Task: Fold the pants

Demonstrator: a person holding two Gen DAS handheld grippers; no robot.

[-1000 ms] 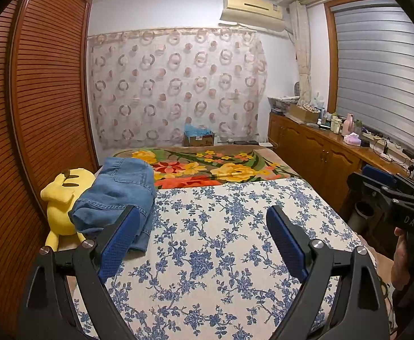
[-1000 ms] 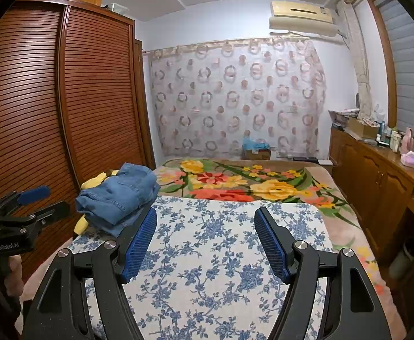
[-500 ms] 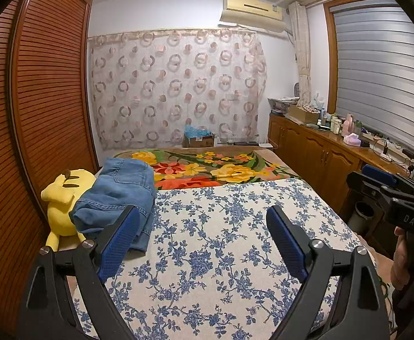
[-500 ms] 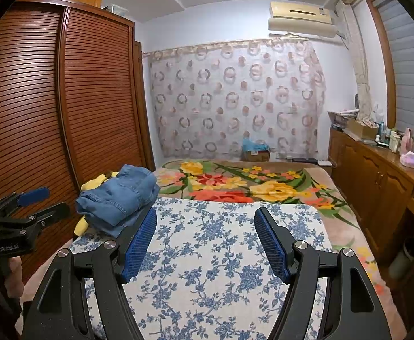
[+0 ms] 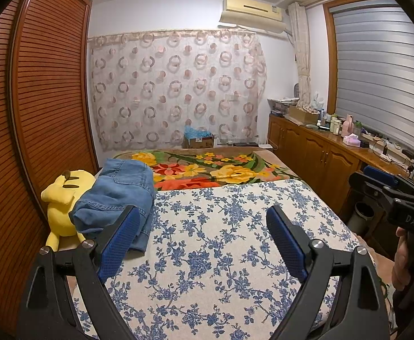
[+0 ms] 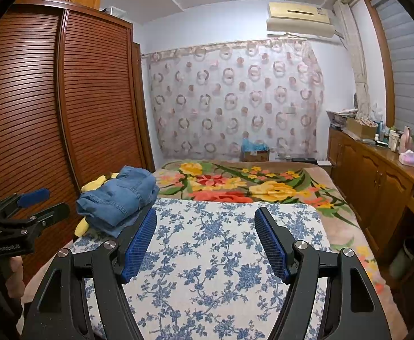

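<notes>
On the blue-flowered white bedspread point(image 5: 221, 240), folded blue denim pants point(image 5: 119, 195) sit far left (beside a yellow plush toy point(image 5: 62, 195)); left gripper point(image 5: 201, 232) and right gripper point(image 6: 205, 236) hover empty, jaws apart. Best approach the stack low.

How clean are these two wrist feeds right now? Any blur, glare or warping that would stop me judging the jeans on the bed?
Left wrist view: sharp, evenly lit, no glare; fisheye bows the brown louvred wardrobe and blackens the corners; the folded blue denim jeans read clearly. Right wrist view: equally sharp, same edge warping; its open claw partly hides the jeans' near edge.
</notes>
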